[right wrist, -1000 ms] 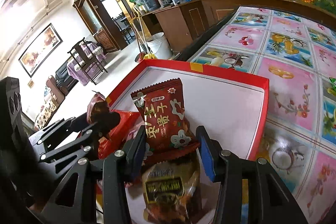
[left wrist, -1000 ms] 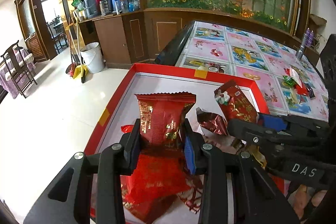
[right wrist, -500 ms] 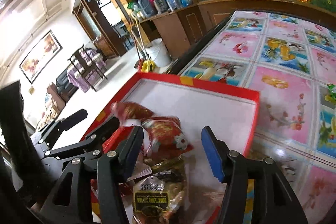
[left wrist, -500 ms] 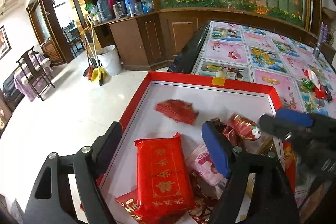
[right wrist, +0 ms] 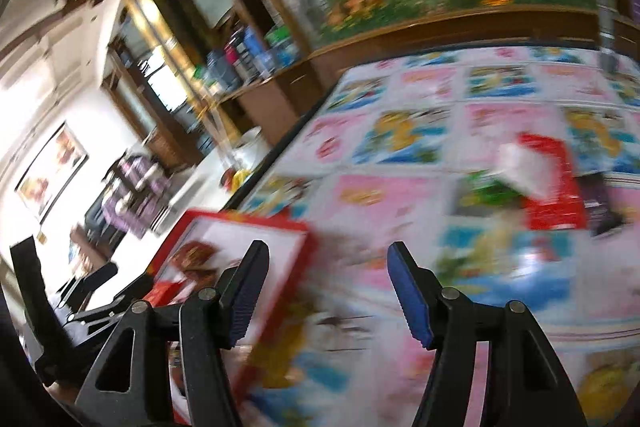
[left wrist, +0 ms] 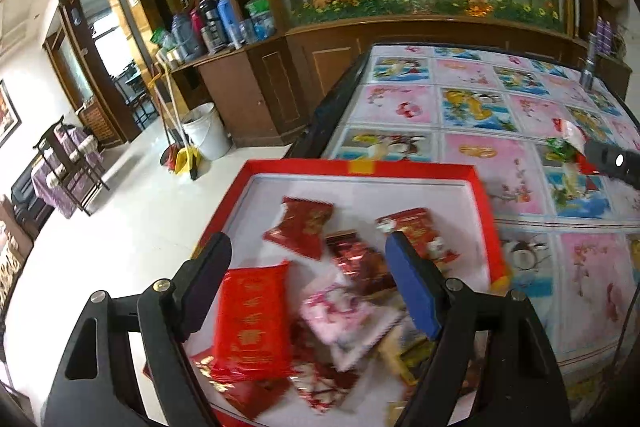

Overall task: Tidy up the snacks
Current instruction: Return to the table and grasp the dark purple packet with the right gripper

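Both our grippers stand spread w/ nothing between the jaws. The left gripper point(left wrist: 308, 279) hangs over the red box point(left wrist: 482, 195), lower centre of its frame, above a heap of snack packets: a bright red packet point(left wrist: 252, 323) low left, a pink one point(left wrist: 348, 319) beside it, a dark red one point(left wrist: 304, 227) further up on the white floor of the box. The right gripper point(right wrist: 324, 283) points past the box edge, toward the loose snacks point(right wrist: 548, 183) on the patterned table point(right wrist: 404, 199), right of its frame; that view is badly blurred. We judge we're between drops, going for another packet. Next move: line up on a loose packet, come down, close on it.
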`<state>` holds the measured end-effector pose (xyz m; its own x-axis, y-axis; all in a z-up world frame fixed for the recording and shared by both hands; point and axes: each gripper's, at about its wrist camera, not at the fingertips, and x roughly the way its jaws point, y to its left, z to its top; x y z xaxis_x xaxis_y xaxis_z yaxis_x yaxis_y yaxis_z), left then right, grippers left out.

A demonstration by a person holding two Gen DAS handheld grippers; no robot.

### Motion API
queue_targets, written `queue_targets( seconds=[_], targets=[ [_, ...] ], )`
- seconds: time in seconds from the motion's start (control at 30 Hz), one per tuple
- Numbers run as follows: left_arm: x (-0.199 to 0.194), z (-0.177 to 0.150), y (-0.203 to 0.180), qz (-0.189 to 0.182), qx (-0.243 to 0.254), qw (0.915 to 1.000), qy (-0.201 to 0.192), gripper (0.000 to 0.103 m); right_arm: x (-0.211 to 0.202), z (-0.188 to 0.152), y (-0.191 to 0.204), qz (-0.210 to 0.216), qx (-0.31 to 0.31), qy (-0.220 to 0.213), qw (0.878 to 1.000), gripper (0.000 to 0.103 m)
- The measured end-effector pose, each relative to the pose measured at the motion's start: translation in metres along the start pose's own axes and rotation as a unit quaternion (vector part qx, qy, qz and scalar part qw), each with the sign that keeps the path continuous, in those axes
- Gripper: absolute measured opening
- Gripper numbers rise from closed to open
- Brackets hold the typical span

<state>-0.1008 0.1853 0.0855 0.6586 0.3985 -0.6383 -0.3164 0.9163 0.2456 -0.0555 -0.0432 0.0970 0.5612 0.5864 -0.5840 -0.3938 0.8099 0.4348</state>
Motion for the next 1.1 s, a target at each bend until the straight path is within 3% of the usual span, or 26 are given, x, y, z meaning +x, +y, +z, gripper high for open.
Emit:
queue_targets(
  seconds=[0.17, 0.3, 0.43, 0.6, 0.8, 0.9, 1.0, 1.1],
  targets=[
    [-0.010, 0.011, -0.044, -0.022, 0.037, 0.9990, -0.011, 0.083, -0.045, 0.012, -0.083, -0.072, 0.042, -0.042, 0.996, 0.068],
    [-0.010, 0.021, -0.090, -0.059, 0.072, 0.9956, -0.010, 0.083, -0.073, 0.015, -0.151, -0.124, 0.087, -0.048, 0.987, 0.069],
    [-0.007, 0.022, -0.127, -0.091, 0.100, 0.9909, 0.003, 0.083, -0.073, 0.025, -0.187, -0.133, 0.118, -0.033, 0.984, 0.069],
    [-0.007, 0.024, -0.149, -0.109, 0.121, 0.9866, 0.015, 0.083, -0.034, 0.048, -0.197, -0.153, 0.112, 0.010, 0.982, 0.069],
    [0.003, 0.044, -0.146, -0.111, 0.098, 0.9885, 0.031, 0.083, 0.016, 0.046, -0.187, -0.192, 0.072, 0.068, 0.976, 0.060],
    [0.006, 0.062, -0.156, -0.117, 0.098, 0.9880, 0.023, 0.083, 0.024, 0.043, -0.183, -0.218, 0.035, 0.071, 0.973, 0.058],
    [0.009, 0.079, -0.179, -0.134, 0.109, 0.9847, 0.021, 0.083, 0.028, 0.040, -0.179, -0.255, -0.008, 0.081, 0.964, 0.044],
    [0.013, 0.093, -0.207, -0.139, 0.130, 0.9816, 0.014, 0.083, 0.029, 0.038, -0.175, -0.271, -0.045, 0.088, 0.957, 0.038]
  ],
)
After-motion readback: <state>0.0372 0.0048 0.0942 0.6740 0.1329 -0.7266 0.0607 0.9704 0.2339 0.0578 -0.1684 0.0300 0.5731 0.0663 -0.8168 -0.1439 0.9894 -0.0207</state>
